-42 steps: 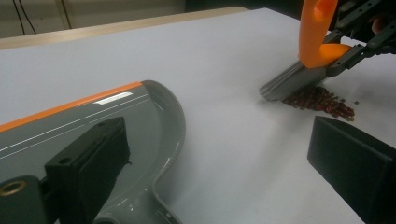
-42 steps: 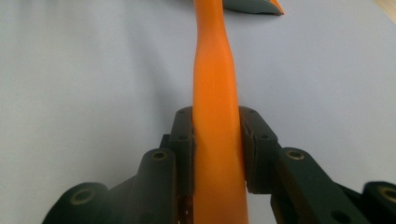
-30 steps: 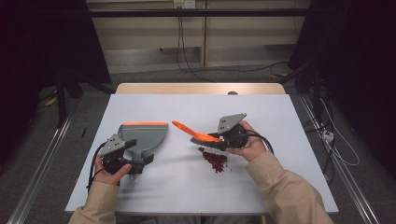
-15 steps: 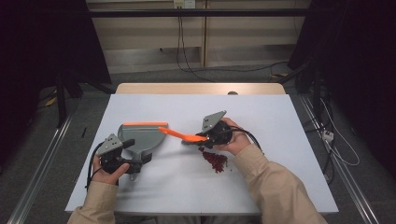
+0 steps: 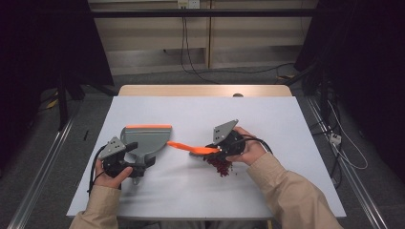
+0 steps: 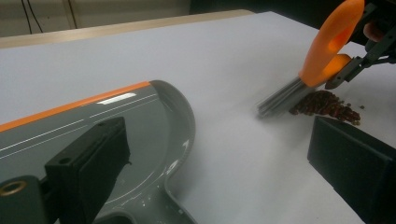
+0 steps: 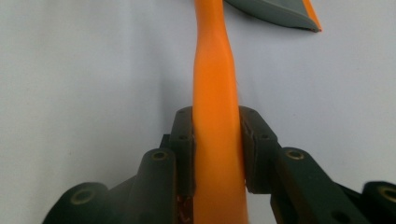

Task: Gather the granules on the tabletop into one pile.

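Your right gripper point(image 5: 216, 149) pinches the orange brush point(image 5: 191, 148) by its handle; in the right gripper view both jaws press against the sides of the handle point(image 7: 215, 140). The grey bristles point(image 6: 280, 95) touch the white table point(image 5: 267, 119) just beside the pile of dark red grains point(image 5: 219, 164), on the side facing the dustpan. Your left gripper point(image 5: 138, 164) is at the handle of the grey dustpan point(image 5: 145, 138). In the left gripper view its jaws stand spread, one over the pan and one over bare table, so I cannot tell if they grip anything. The dustpan lies flat, its orange lip point(image 5: 148, 127) pointing away from you, well apart from the grains.
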A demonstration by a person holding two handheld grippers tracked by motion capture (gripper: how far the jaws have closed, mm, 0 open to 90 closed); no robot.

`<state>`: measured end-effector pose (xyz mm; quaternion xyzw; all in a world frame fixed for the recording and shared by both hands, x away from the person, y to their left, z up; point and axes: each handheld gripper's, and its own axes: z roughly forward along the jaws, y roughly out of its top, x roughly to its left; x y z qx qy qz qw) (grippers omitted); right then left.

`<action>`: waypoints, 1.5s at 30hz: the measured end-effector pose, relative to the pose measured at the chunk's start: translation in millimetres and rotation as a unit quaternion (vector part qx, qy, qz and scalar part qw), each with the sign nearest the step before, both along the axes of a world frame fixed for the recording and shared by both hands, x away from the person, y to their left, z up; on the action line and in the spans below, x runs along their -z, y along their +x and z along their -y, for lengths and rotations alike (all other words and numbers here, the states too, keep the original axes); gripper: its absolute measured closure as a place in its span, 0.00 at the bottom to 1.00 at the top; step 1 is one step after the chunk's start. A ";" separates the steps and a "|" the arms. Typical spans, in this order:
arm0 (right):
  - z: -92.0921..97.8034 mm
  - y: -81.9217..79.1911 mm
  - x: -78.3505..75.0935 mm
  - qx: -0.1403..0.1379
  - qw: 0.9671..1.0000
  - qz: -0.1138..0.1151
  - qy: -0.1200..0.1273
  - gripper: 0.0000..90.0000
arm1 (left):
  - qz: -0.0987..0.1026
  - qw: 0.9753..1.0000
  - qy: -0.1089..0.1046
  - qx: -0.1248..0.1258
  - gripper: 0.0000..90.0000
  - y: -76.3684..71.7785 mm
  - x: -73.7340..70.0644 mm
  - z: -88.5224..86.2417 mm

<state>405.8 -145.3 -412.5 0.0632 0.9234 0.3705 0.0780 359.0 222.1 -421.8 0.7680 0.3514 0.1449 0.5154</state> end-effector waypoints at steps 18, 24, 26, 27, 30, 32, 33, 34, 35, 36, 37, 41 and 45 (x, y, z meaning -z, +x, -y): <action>8.5 -0.1 -7.7 0.033 0.999 -0.001 0.036 0.79 | -0.001 1.000 -0.002 0.003 0.06 -0.3 0.1 1.3; 13.7 4.9 -16.3 0.092 0.993 -0.019 0.078 0.79 | -0.002 1.000 -0.001 0.003 0.06 0.2 0.7 1.4; 14.4 7.1 -18.1 0.123 0.988 -0.028 0.090 0.79 | -0.002 1.000 -0.002 0.003 0.06 0.2 0.7 1.8; 14.4 8.4 -19.0 0.139 0.985 -0.034 0.097 0.79 | -0.002 1.000 -0.002 0.003 0.06 0.3 0.7 1.9; 14.5 12.3 -20.5 0.187 0.972 -0.061 0.129 0.79 | -0.001 1.000 0.001 0.005 0.06 0.4 0.8 1.9; 13.7 14.9 -21.0 0.212 0.963 -0.075 0.151 0.79 | -0.001 1.000 0.003 0.006 0.06 0.6 1.0 1.9; 12.8 15.9 -20.9 0.225 0.957 -0.085 0.160 0.79 | -0.002 1.000 0.002 0.006 0.06 0.7 1.1 2.0; 11.6 16.8 -21.0 0.234 0.954 -0.089 0.165 0.79 | -0.002 1.000 0.003 0.006 0.06 0.9 1.2 2.0; 10.1 17.7 -21.0 0.238 0.953 -0.089 0.166 0.79 | -0.001 1.000 0.004 0.006 0.06 1.0 1.2 1.8; 8.6 18.3 -21.1 0.245 0.951 -0.093 0.167 0.79 | -0.002 1.000 0.002 0.006 0.06 0.9 1.2 1.9; 7.2 18.9 -21.0 0.252 0.948 -0.098 0.168 0.79 | -0.002 1.000 0.002 0.007 0.06 0.8 1.1 1.8; 3.4 20.1 -20.2 0.272 0.939 -0.115 0.178 0.79 | -0.001 1.000 0.001 0.007 0.06 0.8 1.1 1.6; 2.5 19.7 -19.7 0.312 0.923 -0.133 0.183 0.79 | -0.002 1.000 -0.003 0.004 0.06 0.3 0.8 1.9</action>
